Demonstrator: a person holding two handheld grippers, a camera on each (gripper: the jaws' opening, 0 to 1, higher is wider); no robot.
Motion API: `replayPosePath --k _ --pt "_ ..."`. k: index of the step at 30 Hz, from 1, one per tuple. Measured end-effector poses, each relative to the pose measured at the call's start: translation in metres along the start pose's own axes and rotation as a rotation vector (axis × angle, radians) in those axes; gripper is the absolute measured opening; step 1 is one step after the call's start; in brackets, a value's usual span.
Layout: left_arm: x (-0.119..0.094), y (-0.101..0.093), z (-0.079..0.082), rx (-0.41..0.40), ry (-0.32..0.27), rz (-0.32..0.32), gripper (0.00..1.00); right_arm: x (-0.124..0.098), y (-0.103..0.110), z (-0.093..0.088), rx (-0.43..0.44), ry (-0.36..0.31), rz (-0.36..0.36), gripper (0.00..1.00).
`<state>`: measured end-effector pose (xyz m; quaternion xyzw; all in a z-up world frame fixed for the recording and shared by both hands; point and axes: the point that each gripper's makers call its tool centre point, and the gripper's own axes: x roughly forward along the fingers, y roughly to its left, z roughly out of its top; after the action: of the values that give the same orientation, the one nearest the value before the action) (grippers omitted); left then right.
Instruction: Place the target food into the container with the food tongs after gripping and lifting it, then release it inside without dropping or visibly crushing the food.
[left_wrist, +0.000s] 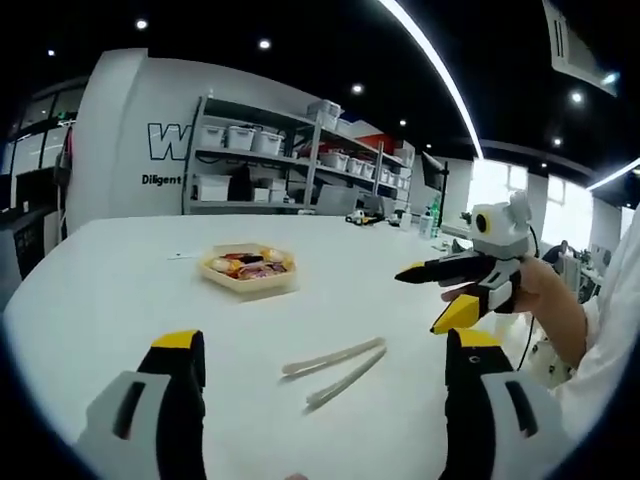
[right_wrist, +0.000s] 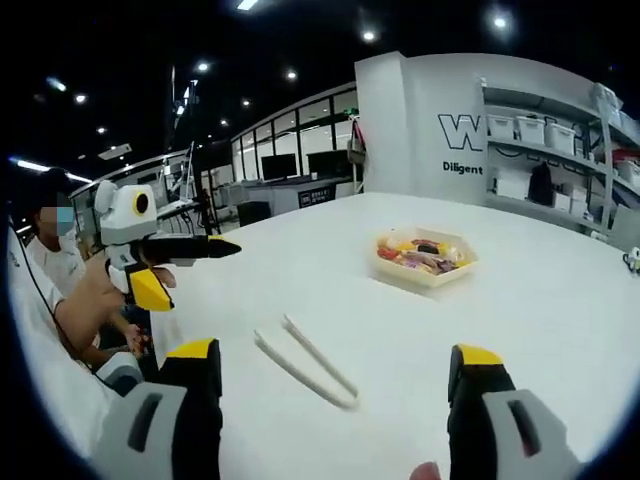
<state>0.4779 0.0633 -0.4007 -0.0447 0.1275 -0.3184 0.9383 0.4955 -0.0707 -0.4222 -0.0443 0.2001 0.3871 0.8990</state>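
A pair of pale food tongs (left_wrist: 335, 370) lies flat on the white table (left_wrist: 120, 290), just beyond my left gripper (left_wrist: 325, 348), whose jaws stand open and hold nothing. A shallow beige container (left_wrist: 248, 270) with mixed colourful food sits farther back, left of centre. My right gripper (left_wrist: 415, 302), held by a hand, hovers open to the right of the tongs. In the right gripper view the tongs (right_wrist: 305, 365) lie between the open jaws of my right gripper (right_wrist: 335, 358). There the container (right_wrist: 425, 256) is further off to the right, and my left gripper (right_wrist: 200, 278) hangs open at the left.
Metal shelves (left_wrist: 290, 160) with white bins stand behind the table against a white wall. A person (right_wrist: 60, 270) sits at the table's left edge in the right gripper view. Wide bare tabletop (right_wrist: 560, 300) surrounds the container.
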Motion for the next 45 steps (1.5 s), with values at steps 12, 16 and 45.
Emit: replayPosePath --k 12,16,45 --pt "-0.001 -0.003 0.000 0.002 0.011 0.013 0.99 -0.007 -0.002 0.001 0.013 0.005 -0.021 0.95" --pt "-0.002 -0.005 -0.002 0.001 0.018 0.021 0.99 -0.008 0.000 0.002 0.012 0.005 -0.021 0.96" --pt "-0.001 -0.010 -0.001 0.014 0.037 0.047 0.99 -0.017 -0.006 -0.002 0.070 -0.014 -0.048 0.99"
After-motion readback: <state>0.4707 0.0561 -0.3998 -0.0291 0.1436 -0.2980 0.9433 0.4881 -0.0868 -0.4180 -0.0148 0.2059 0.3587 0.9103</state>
